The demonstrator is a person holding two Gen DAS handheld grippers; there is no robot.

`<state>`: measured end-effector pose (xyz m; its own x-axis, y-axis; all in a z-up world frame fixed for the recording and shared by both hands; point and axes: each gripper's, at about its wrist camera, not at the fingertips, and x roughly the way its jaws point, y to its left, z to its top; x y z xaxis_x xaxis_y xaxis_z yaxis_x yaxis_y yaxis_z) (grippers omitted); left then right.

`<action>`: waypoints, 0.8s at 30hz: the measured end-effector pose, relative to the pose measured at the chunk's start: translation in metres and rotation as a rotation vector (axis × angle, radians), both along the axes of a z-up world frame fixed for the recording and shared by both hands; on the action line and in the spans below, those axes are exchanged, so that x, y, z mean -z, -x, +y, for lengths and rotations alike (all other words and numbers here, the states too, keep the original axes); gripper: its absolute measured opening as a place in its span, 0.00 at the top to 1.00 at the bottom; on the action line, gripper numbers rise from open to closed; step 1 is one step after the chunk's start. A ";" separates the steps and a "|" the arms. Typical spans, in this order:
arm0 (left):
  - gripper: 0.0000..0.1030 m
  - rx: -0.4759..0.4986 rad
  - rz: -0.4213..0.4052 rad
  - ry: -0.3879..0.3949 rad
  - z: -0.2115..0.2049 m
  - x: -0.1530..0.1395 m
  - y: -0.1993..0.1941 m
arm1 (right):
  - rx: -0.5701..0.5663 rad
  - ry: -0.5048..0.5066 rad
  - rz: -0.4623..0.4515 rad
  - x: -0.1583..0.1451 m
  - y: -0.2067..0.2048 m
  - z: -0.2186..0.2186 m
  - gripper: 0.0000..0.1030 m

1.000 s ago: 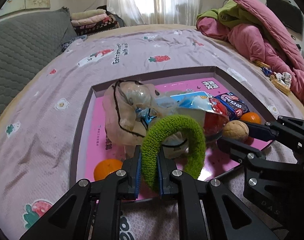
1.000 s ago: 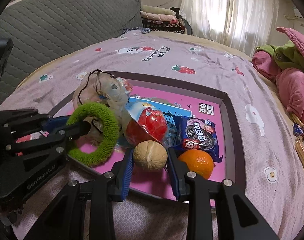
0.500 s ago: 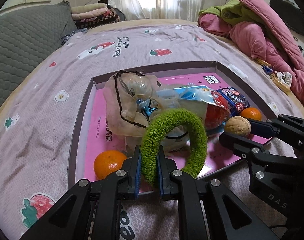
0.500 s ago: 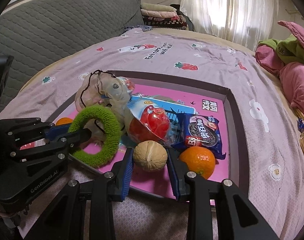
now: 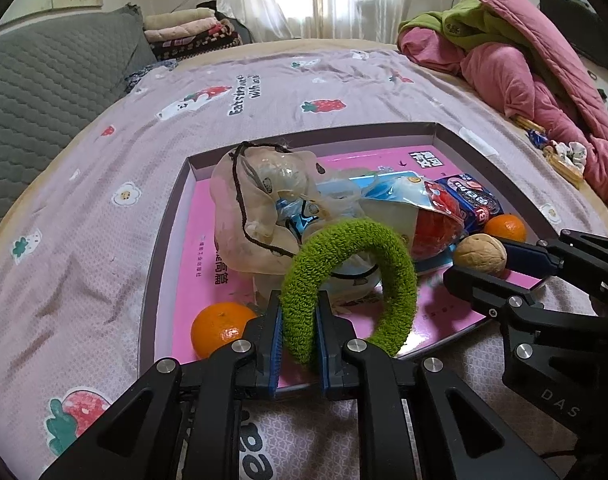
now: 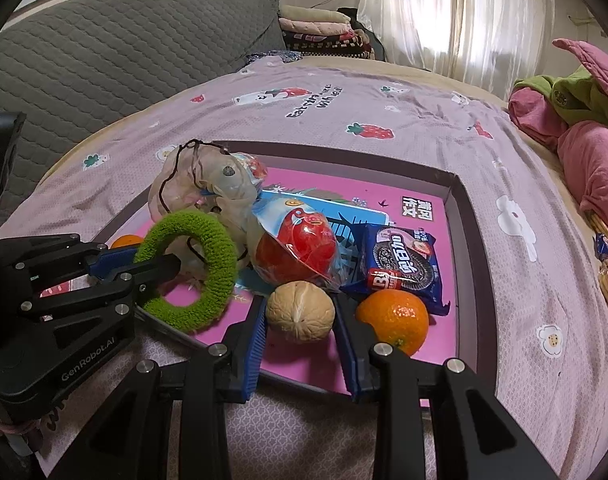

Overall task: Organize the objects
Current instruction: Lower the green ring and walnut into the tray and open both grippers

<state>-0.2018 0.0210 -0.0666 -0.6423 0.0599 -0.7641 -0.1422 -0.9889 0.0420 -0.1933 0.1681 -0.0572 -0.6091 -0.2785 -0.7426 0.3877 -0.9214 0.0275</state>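
over the near edge of the shallow pink-floored tray with dark walls (image 6: 456, 200), two things are held at once: the left tool (image 5: 297, 336) is clenched on the lower arc of a fuzzy green knitted ring (image 5: 356, 276), and the right tool (image 6: 301, 340) grips a pale tan walnut in its shell (image 6: 301, 311) between its blue pads. the ring stands almost upright with its far arc leaning toward the crumpled translucent bag with a dark drawstring (image 5: 255, 208); the walnut hangs just above the pink floor, just beside an orange mandarin (image 6: 394, 320).

both pieces look ready to be set down in the tray, which i judge to be the step in hand. to do it well, lower the walnut onto bare pink floor, not against the mandarin or the red round toy in clear wrap (image 6: 297, 246), since a round shell will likely roll once freed; let it touch before easing the pads apart. the ring is soft and should settle flat if tipped down first, but its loop sits close to the bag's drawstring, so keep it clear of that cord. the blue cookie packet (image 6: 402, 260) and a second mandarin (image 5: 219, 326) near the left tool leave little bare floor. the tray rests on a lilac strawberry-print bedsheet (image 5: 103, 240), which will give under pressure, so set things down gently.
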 end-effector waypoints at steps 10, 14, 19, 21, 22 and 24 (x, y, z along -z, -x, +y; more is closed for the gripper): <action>0.85 0.008 0.008 -0.006 0.002 -0.003 0.000 | 0.002 0.000 0.009 -0.002 -0.001 0.001 0.68; 0.85 0.011 0.013 -0.010 0.002 -0.005 0.000 | 0.001 0.007 0.020 -0.005 -0.003 0.002 0.68; 0.81 0.010 0.019 -0.022 0.000 -0.009 0.000 | 0.008 0.019 0.031 -0.009 -0.003 0.005 0.68; 0.76 0.006 0.026 -0.025 -0.001 -0.011 0.000 | 0.011 0.020 0.037 -0.011 -0.004 0.005 0.68; 0.75 0.006 0.028 -0.025 -0.001 -0.011 0.000 | 0.012 0.021 0.039 -0.011 -0.004 0.005 0.68; 0.70 0.004 0.035 -0.029 -0.002 -0.013 -0.001 | 0.015 0.024 0.043 -0.012 -0.004 0.006 0.67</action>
<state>-0.2008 0.0188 -0.0539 -0.6687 0.0844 -0.7388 -0.1450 -0.9893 0.0182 -0.1888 0.1736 -0.0453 -0.6445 -0.2865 -0.7089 0.3756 -0.9262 0.0329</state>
